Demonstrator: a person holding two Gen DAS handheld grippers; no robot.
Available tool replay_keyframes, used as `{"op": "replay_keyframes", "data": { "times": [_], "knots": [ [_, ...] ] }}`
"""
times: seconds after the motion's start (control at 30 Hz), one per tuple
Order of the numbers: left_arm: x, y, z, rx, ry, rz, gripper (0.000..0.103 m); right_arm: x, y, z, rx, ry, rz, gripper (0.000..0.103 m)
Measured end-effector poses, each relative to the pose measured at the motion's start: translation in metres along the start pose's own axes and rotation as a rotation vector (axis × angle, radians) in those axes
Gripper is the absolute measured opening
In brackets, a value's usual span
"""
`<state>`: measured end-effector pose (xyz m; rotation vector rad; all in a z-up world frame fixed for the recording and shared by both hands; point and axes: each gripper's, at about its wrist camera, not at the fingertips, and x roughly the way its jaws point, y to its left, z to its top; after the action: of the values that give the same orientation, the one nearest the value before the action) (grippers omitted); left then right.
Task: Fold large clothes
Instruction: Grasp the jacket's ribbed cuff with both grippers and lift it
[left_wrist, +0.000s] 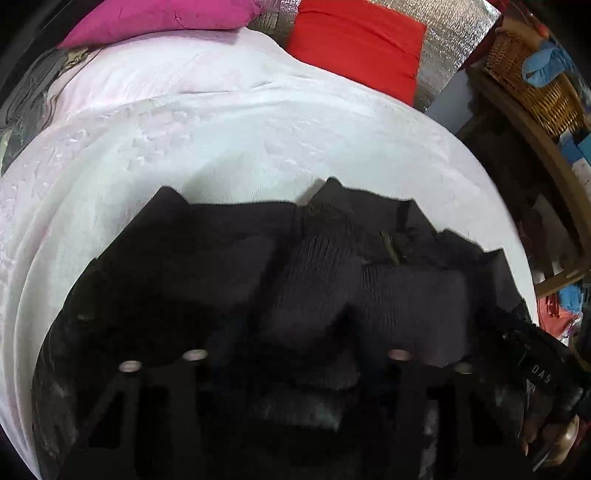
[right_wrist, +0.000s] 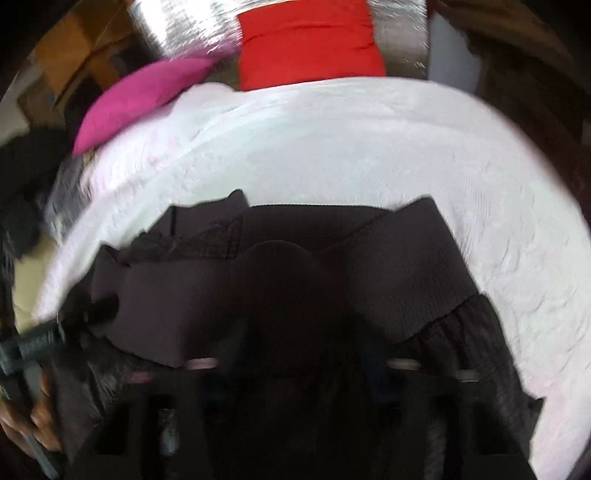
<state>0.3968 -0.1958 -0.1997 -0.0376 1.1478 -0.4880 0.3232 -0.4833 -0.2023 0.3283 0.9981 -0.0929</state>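
My left hand-held gripper (left_wrist: 295, 369) is low over the bed (left_wrist: 229, 155), and the dark knit garment (left_wrist: 314, 280) is bunched right up against its front, draped over the space between the two fingers so that the tips are buried in cloth. I cannot tell from this view how far the jaws stand apart or whether they pinch the fabric; only the four bolts on the finger mounts show clearly. The garment spreads away from me in thick folds, with a small tan tag (left_wrist: 389, 247) lying on top near the middle, and its far edge ends on the white bedspread. My right hand-held gripper (right_wrist: 303, 365) sits in much the same way: the same garment (right_wrist: 258, 280) is heaped over its fingers, a broad ribbed band running across just ahead of them, and the picture is blurred, so I cannot tell there either how the jaws stand. At the far right of the left view the other gripper's body pokes in beside the cloth, so both tools are close together along the near edge of the garment. Beyond it, at the head of the bed, lie a pink pillow (left_wrist: 155, 18) and a red pillow (left_wrist: 358, 40), and a wicker basket (left_wrist: 532, 77) stands off to the right.
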Motion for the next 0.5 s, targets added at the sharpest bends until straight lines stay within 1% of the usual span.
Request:
{"op": "replay_keyframes", "data": {
  "times": [0.03,0.07,0.1,0.13,0.23,0.3,0.33,0.37,0.4,0.43,0.47,0.5],
  "knots": [
    [-0.002,0.000,0.002,0.007,-0.016,-0.005,0.033,-0.002,0.003,0.003,-0.004,-0.009,0.007,0.023],
    [-0.002,-0.002,0.007,0.015,-0.028,-0.004,0.027,-0.006,0.004,0.006,-0.003,-0.023,0.009,0.019],
    [-0.004,-0.003,0.010,0.019,-0.037,-0.008,0.016,-0.010,0.006,0.008,-0.002,-0.048,0.007,0.017],
    [-0.007,-0.005,0.013,0.022,-0.044,-0.015,0.012,-0.014,0.008,0.011,0.002,-0.073,0.010,0.015],
    [-0.015,-0.004,0.022,0.016,-0.093,-0.025,0.011,-0.024,0.009,0.023,0.025,-0.135,0.026,0.012],
    [-0.014,0.001,0.025,-0.006,-0.107,-0.032,0.011,-0.025,0.003,0.030,0.067,-0.178,0.031,0.009],
    [-0.010,0.003,0.026,-0.014,-0.108,-0.025,0.011,-0.020,0.001,0.035,0.089,-0.184,0.029,0.009],
    [-0.006,0.003,0.026,-0.010,-0.102,-0.011,0.011,-0.014,-0.002,0.038,0.106,-0.176,0.026,0.009],
    [0.000,0.002,0.024,0.012,-0.091,0.004,0.012,-0.001,-0.009,0.039,0.129,-0.147,0.025,0.009],
    [0.007,-0.001,0.022,0.044,-0.081,0.028,0.017,0.011,-0.014,0.039,0.147,-0.118,0.031,0.009],
    [0.008,-0.002,0.020,0.059,-0.086,0.042,0.018,0.028,-0.019,0.036,0.171,-0.063,0.052,0.008],
    [0.008,-0.003,0.018,0.069,-0.101,0.054,0.022,0.034,-0.023,0.033,0.188,-0.040,0.067,0.008]
  ]
}}
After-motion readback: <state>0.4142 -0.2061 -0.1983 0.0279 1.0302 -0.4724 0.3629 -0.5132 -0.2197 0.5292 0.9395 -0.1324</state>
